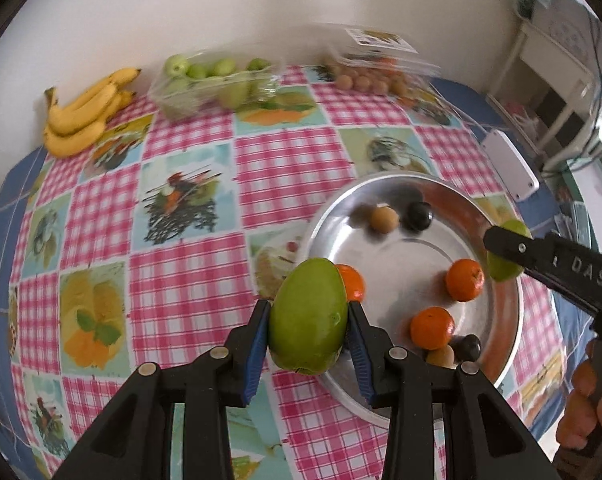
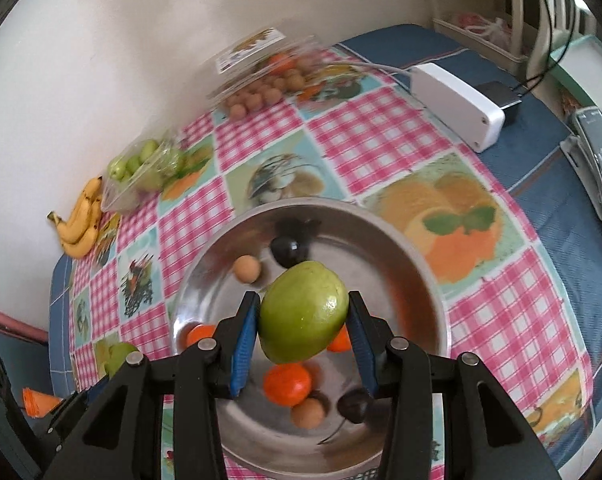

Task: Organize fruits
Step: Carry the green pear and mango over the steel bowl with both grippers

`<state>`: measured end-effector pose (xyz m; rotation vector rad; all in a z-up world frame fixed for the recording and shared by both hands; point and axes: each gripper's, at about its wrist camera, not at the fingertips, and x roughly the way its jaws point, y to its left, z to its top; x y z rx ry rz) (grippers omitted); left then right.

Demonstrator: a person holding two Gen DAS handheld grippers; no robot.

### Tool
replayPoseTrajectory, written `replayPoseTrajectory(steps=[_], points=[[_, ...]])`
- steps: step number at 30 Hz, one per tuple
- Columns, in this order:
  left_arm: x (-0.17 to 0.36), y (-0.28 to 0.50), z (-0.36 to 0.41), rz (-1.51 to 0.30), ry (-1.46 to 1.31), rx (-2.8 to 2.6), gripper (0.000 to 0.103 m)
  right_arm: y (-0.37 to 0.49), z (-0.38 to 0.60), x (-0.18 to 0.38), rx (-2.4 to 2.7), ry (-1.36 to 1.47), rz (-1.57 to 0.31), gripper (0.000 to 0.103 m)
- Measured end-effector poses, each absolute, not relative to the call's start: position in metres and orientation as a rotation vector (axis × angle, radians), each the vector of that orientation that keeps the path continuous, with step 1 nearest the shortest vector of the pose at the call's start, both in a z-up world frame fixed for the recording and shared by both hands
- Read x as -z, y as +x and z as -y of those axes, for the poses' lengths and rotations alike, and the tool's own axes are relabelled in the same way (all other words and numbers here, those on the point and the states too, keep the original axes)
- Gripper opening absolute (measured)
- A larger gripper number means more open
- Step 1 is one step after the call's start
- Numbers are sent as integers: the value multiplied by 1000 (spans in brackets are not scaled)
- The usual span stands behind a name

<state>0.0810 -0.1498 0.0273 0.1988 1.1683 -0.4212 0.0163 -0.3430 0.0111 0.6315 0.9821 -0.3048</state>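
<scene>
The left gripper (image 1: 308, 322) is clamped on a green oval fruit (image 1: 309, 316), its blue pads pressing both sides, and holds it above the near left rim of the round metal tray (image 1: 509, 308). The right gripper (image 2: 304, 322) is clamped on a second green fruit (image 2: 304, 312) (rounder in this view, with a pale glossy patch) and holds it over the middle of the tray; from the left wrist view that same gripper shows at the tray's right rim with its fruit between the black fingers.

Inside the tray lie three small oranges (image 1: 432, 327), two tan round fruits (image 1: 385, 219) and two dark, almost black fruits (image 1: 419, 216). One tan fruit and one dark one sit together at the far side, the other pair sits close together at the near side beside an orange.

The tray stands on a pink checked tablecloth (image 1: 189, 280) with printed fruit squares. Along the wall at the back lie a bunch of bananas (image 1: 85, 114), a clear plastic box of green fruits (image 1: 217, 84) and an open clear box of tan fruits (image 1: 373, 76), well apart from the tray. A white rectangular device (image 2: 457, 104) rests on the blue cover past the cloth's far right edge.
</scene>
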Motion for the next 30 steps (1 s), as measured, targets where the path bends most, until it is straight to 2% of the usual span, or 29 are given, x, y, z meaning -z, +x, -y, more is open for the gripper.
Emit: replayPoseTrajectory(steps=[15,30], points=[[-6,93,208,-1169,319,481,40,40,356,7,269,593,-993,45],[6,101,221,-1140,344,495,40,56,351,16,253,538,-1024,45]])
